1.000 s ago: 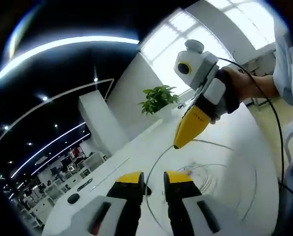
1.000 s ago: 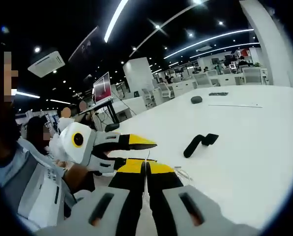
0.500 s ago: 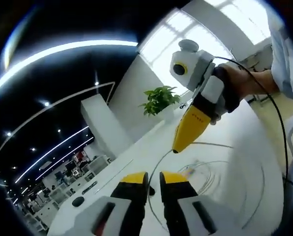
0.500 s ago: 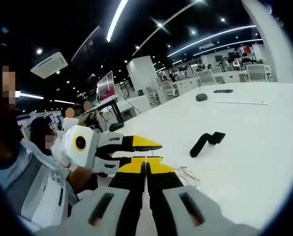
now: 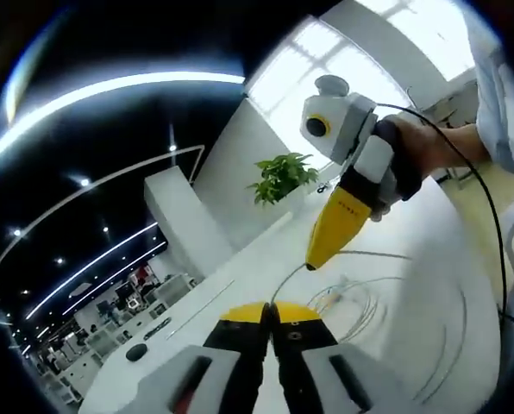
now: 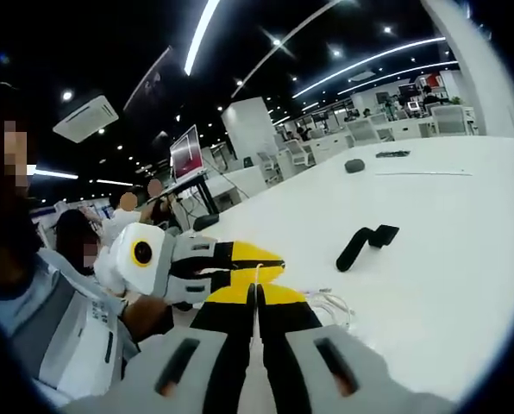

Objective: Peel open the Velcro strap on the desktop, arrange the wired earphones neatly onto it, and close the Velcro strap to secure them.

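both grippers meet over the white desktop (image 6: pixel 464 259), each pinching the thin white earphone cable. in the left gripper view, the left gripper (image 5: pixel 269 312) has its yellow-tipped jaws pressed together on the wired earphones (image 5: pixel 343 297), whose cable rises from between the tips and curves up to the right gripper (image 5: pixel 310 261), which comes in from the upper right with its yellow tips closed to a point on the same cable. the rest of the cable lies in loose loops on the desktop just past the jaws. a potted plant (image 5: pixel 279 176) stands further back by a bright window.

in the right gripper view, the right gripper (image 6: pixel 255 291) is likewise shut on the cable (a short white strand shows just above its tips), and the left gripper (image 6: pixel 274 260) lies close beside it from the left, held by a person's hand (image 6: pixel 145 315). loops of cable rest on the desktop just right of the jaws. the velcro strap (image 6: pixel 366 243), black and bent, lies flat on the desktop well apart from both grippers, to the right. a small dark object (image 6: pixel 354 166) sits far back on the desktop.
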A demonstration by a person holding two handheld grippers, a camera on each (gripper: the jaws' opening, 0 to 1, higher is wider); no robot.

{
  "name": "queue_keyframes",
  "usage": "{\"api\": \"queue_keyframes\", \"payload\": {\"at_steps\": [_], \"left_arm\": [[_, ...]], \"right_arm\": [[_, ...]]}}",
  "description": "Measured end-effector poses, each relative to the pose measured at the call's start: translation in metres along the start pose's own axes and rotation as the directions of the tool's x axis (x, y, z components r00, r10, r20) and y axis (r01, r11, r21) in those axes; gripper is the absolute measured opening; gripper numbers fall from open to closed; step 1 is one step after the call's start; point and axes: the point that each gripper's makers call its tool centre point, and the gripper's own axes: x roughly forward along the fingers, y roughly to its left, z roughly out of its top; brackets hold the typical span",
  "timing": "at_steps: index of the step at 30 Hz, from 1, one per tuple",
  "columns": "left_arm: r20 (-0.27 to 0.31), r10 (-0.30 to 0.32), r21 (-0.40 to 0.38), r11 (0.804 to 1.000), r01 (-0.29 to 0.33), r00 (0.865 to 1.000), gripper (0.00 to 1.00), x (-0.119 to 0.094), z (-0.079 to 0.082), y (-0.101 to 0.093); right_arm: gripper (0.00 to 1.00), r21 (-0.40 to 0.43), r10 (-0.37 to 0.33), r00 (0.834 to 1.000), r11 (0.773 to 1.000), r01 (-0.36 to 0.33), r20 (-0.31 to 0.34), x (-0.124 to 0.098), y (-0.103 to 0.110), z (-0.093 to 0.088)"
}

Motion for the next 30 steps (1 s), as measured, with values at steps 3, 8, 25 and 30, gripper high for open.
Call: {"api": "queue_keyframes", "payload": {"at_steps": [3,8,25,30], "left_arm": [[0.000,0.003,0.003,1.000,-0.003,1.000,0.06,0.000,0.000,0.001],[0.003,0.008,0.002,1.000,-0.008,1.000,0.06,-0.001,0.000,0.002],[-0.005,0.071,-0.031,0.997,-0.071,0.997,0.06,-0.006,-0.002,0.016],[0.000,0.092,-0.037,0.995,-0.092,0.996,0.06,-0.007,-0.002,0.021]], "right_arm": [[0.04,-0.010,0.004,1.000,1.000,-0.004,-0.001,0.000,0.000,0.000],[0.04,-0.004,-0.001,1.000,1.000,0.001,0.007,0.002,0.001,-0.002],[0.07,0.022,-0.093,0.990,0.996,0.091,0.108,-0.019,-0.016,0.006],[0.07,-0.001,-0.177,0.977,0.984,0.179,0.116,-0.029,-0.032,0.006]]}}
